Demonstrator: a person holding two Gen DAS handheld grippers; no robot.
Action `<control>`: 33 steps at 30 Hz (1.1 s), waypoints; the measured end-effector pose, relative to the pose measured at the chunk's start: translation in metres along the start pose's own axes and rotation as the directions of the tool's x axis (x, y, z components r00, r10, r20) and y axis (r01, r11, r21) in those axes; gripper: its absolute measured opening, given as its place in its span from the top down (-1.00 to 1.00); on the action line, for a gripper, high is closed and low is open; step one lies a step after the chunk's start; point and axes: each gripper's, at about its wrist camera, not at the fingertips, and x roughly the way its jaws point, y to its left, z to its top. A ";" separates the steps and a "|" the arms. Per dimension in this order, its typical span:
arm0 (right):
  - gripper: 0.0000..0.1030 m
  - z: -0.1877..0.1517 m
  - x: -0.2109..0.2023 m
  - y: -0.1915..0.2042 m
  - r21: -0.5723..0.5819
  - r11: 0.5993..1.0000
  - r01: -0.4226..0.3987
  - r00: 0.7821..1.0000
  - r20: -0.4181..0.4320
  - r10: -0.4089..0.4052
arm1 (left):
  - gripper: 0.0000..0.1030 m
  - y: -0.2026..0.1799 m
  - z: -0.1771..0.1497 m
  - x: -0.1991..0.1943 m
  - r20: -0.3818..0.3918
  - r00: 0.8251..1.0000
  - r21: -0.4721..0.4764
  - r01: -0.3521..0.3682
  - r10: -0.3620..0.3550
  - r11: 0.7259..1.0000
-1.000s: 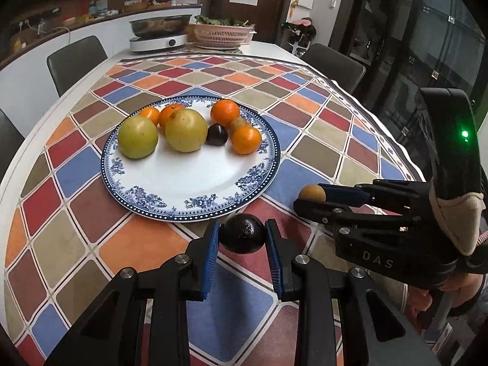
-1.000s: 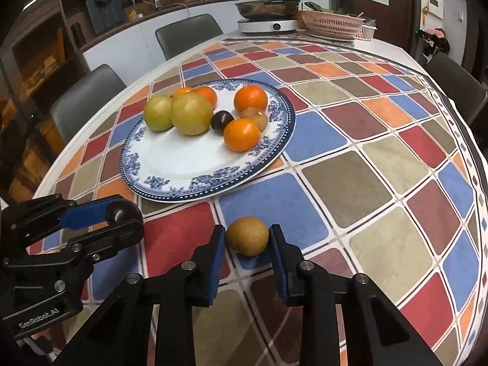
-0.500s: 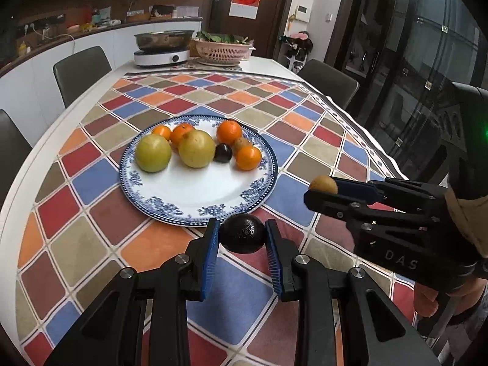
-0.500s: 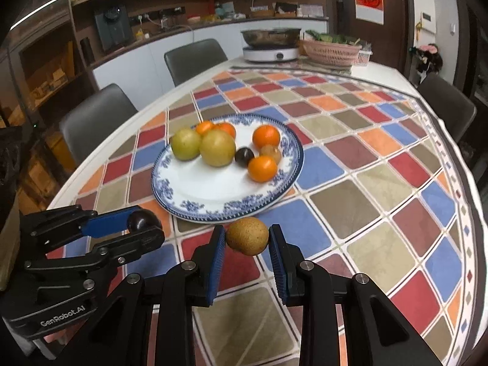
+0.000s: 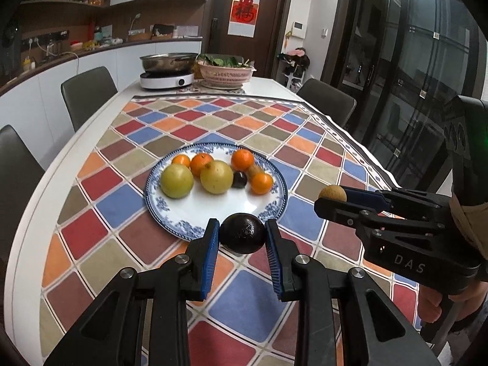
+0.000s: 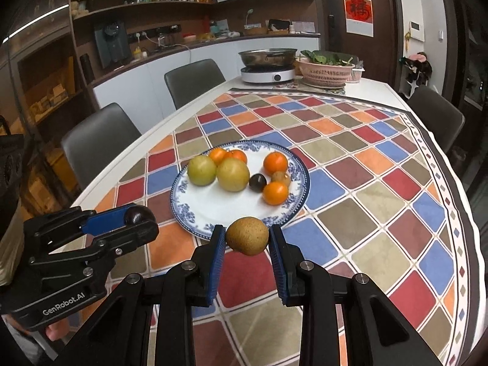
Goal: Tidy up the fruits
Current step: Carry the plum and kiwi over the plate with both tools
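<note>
Clearly my left gripper (image 5: 242,235) pinches a dark fruit (image 5: 242,233) across its middle, held above the cloth just short of the plate (image 5: 170,216); my right gripper (image 6: 247,236) clamps a brown fruit (image 6: 247,235) the same way. Both look light, firm, round and smooth, so likely to slip; I'd keep the pads (image 5: 211,244) on the widest part.

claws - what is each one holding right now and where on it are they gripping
Left claw pinches the dark round fruit across its sides; right claw pinches the brown fruit the same way.
</note>
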 end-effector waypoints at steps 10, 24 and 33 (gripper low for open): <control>0.41 0.016 0.016 0.010 -0.008 1.000 0.011 1.000 -0.004 -0.011 | 0.41 0.018 0.018 0.012 0.017 1.000 0.021 -0.010 0.010 1.000; 0.41 0.032 0.073 0.004 -0.012 1.000 0.009 0.998 -0.061 -0.009 | 0.41 0.047 0.031 0.066 -0.044 0.999 0.009 -0.012 0.012 1.000; 0.41 0.031 0.107 0.000 -0.020 1.000 -0.001 0.993 -0.120 -0.001 | 0.41 0.054 0.027 0.096 -0.108 0.994 0.009 0.010 -0.009 1.000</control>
